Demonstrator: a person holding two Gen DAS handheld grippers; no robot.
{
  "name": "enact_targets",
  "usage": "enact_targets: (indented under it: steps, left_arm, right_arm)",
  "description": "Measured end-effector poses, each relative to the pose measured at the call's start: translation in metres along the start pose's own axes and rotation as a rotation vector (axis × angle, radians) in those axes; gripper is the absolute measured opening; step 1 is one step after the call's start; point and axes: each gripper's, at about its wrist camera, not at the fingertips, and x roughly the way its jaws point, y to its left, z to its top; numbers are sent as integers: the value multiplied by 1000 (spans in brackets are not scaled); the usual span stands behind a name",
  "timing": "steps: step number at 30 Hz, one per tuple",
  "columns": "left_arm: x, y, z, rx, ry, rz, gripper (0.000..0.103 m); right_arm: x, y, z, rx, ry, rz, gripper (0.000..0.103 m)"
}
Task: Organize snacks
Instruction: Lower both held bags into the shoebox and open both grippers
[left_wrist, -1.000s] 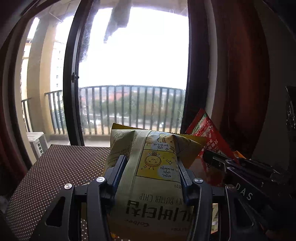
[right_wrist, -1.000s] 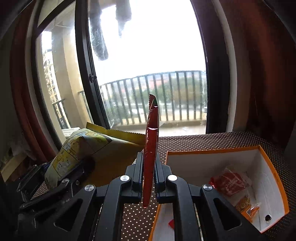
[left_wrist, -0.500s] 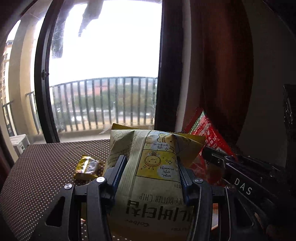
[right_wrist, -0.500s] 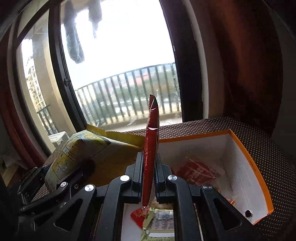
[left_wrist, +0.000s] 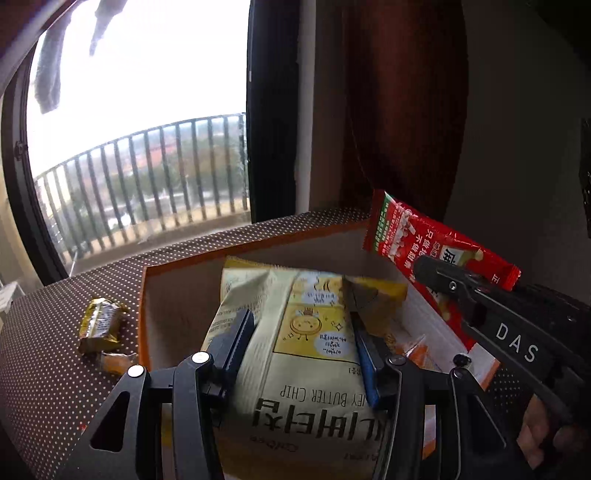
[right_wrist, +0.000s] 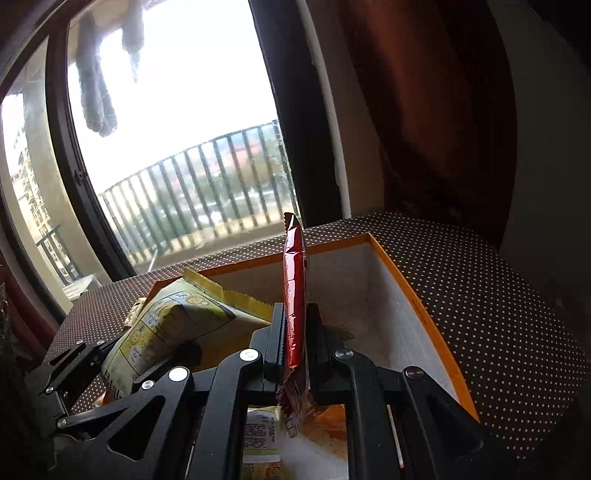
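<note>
My left gripper (left_wrist: 301, 332) is shut on a yellow honey butter chip bag (left_wrist: 314, 354) and holds it over the orange-rimmed white box (left_wrist: 177, 295). My right gripper (right_wrist: 295, 325) is shut on a thin red snack packet (right_wrist: 294, 280), held upright and edge-on over the same box (right_wrist: 417, 295). In the left wrist view the red packet (left_wrist: 417, 236) and the right gripper (left_wrist: 461, 291) are at the right. In the right wrist view the yellow bag (right_wrist: 177, 325) and the left gripper (right_wrist: 92, 362) are at the left. Several small snacks lie in the box, mostly hidden.
The box stands on a brown dotted tablecloth (right_wrist: 498, 295). A gold-wrapped candy (left_wrist: 99, 325) and a smaller orange one (left_wrist: 116, 360) lie on the cloth left of the box. A window with a balcony railing (left_wrist: 147, 177) and dark curtains (left_wrist: 399, 110) stand behind.
Both grippers have swung right and tilted down with their packets. The box now lies under both, and the gold candy has come into the left view.
</note>
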Motion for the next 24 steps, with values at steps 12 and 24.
enact_targets:
  steps: [12,24]
  left_arm:
    - [26,-12,11,54,102,-51,90]
    - [24,10,30,46,98,44,100]
  right_arm:
    - [28,-1,5,-21,67,51,12]
    - [52,14,26,-56,92,90,12]
